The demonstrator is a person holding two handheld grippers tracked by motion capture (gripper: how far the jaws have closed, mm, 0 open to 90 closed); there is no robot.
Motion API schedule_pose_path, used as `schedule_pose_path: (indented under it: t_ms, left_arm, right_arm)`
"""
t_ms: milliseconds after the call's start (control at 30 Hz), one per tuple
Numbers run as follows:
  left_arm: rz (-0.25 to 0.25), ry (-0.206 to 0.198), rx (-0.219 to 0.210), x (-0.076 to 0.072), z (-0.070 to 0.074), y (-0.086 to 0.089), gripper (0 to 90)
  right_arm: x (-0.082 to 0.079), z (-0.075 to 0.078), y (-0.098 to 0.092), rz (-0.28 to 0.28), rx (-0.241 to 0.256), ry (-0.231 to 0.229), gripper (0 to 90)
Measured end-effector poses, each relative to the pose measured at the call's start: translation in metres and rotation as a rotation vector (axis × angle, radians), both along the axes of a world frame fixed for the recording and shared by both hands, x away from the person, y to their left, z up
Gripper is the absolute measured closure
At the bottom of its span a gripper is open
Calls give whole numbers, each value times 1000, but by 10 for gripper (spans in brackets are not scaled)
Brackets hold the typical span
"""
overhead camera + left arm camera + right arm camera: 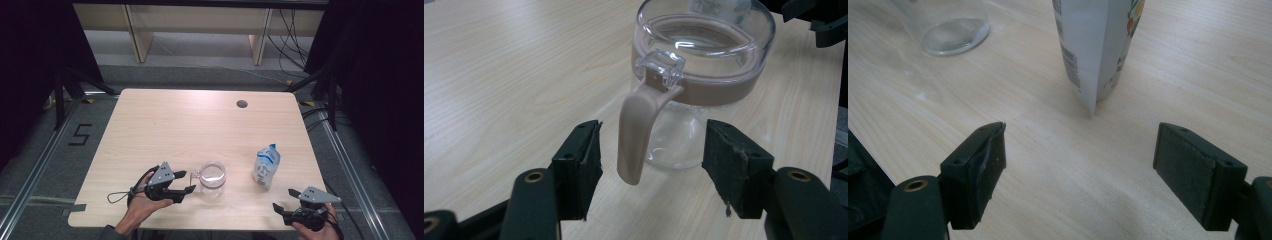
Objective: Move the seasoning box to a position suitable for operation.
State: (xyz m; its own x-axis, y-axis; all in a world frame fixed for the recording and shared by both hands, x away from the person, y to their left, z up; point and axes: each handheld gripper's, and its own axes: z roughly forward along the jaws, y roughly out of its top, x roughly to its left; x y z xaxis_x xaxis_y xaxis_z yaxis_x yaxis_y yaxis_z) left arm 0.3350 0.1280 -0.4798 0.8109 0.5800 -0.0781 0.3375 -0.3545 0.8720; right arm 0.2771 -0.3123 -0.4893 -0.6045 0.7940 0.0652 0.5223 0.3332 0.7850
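A clear glass jug point(212, 178) with a beige band and beige handle point(636, 135) stands near the table's front middle. My left gripper point(186, 182) is open just left of it, and the handle hangs between the jaws without touching either pad. A white and blue standing pouch point(265, 166) is upright to the jug's right, also seen close ahead as the pouch point(1096, 45) in the right gripper view. My right gripper point(283, 199) is open at the front right corner, a short way in front of the pouch, holding nothing.
The light wooden table point(190, 125) has a round cable hole point(242, 104) near its far edge. Black curtains flank both sides, cables trail on the floor at the right, and a floor mark reads 5 point(80, 134) at the left.
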Motion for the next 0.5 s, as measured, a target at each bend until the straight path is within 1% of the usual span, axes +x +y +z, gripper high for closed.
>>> schedule_pose_path:
  t_ms: [33,67,100,133,200,233,267,300,333,367,400,433,467,500]
  left_arm:
    - [15,13,-9,-1,0,0,382]
    - [21,18,-14,-2,-1,0,373]
    - [20,20,-12,-2,-1,1,367]
    - [16,26,-20,-2,-2,2,361]
    - [30,39,-19,-4,-1,3,353]
    - [37,46,-30,-5,-2,2,348]
    - [44,54,-35,-6,-2,2,345]
    - [29,45,-27,-6,-2,3,344]
    - [35,52,-32,-7,-2,3,341]
    - [35,54,-37,-8,-2,4,339]
    - [47,53,-43,-9,-3,3,335]
    - [52,68,-33,-11,-2,3,331]
    - [51,68,-36,-11,-2,4,329]
    - [51,59,-51,-11,-3,4,327]
  right_arm:
    - [1,0,-1,4,-7,-25,218]
    - [-1,0,1,-10,16,-4,218]
    - [0,0,1,-8,15,0,218]
    - [-1,0,1,-11,18,13,218]
    - [-1,0,1,-16,12,17,218]
    - [-1,0,2,-17,11,13,218]
    - [-1,0,2,-15,15,19,218]
    - [-1,0,2,-12,21,16,218]
    - [1,-1,1,3,13,5,218]
    - [1,-1,2,1,16,6,218]
    - [1,0,2,4,14,3,218]
    - [0,0,3,0,18,1,218]
    - [1,0,2,6,8,-4,218]
    - [2,-1,2,16,7,-7,218]
